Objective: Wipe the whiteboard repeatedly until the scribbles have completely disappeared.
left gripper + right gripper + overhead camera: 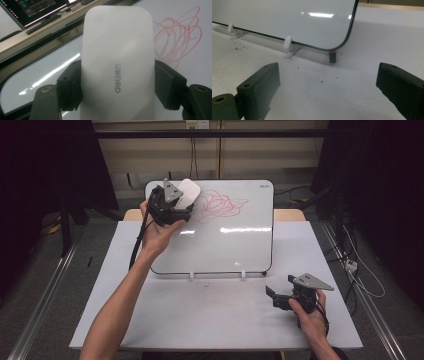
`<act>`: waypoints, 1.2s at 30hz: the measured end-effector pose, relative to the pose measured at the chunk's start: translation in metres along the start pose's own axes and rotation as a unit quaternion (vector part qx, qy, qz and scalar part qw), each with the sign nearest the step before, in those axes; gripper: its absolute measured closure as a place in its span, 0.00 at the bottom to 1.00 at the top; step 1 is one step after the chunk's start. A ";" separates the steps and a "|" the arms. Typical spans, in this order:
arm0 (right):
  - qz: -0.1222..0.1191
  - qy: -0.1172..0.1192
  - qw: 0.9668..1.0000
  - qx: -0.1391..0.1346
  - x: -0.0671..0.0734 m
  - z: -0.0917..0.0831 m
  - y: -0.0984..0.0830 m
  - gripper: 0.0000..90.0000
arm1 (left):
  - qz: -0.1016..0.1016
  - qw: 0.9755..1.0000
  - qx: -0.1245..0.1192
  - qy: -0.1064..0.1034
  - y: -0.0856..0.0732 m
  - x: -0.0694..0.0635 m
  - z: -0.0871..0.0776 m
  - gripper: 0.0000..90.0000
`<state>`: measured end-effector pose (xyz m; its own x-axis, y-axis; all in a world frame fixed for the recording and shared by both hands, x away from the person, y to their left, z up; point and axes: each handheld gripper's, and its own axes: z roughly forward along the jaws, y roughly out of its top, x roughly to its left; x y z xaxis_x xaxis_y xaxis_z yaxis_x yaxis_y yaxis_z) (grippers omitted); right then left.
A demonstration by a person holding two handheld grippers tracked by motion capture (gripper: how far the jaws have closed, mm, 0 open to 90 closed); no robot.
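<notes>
While our left gripper (pixel 172 202) clamps the smooth white plastic eraser (pixel 117 62) across its sides, it seems light, stiff, slippery; our right gripper (pixel 285 299) rests open, empty.

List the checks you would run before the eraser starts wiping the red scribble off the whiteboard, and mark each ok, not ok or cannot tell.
1. Eraser held between the left gripper fingers: ok.
2. Eraser beside the scribble, at its left edge: ok.
3. Eraser face flat on the whiteboard: cannot tell.
4. Right gripper open, off the board, low on the table: ok.
5. Board seated in its white clips: ok.
6. Small red-topped piece under the board's corner steadies it: cannot tell.
</notes>
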<state>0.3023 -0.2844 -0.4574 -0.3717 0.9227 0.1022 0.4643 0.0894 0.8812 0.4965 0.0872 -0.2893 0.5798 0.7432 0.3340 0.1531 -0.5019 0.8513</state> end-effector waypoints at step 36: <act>-0.003 -0.005 1.000 -0.004 0.003 -0.002 0.001 0.06 | 0.059 0.995 0.029 0.077 -0.007 -0.012 0.022 0.35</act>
<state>0.3005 -0.2817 -0.4552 -0.3658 0.9260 0.0928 0.4558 0.0913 0.8854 0.5062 0.0721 -0.3086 0.4678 0.7341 0.4922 0.1392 -0.6111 0.7792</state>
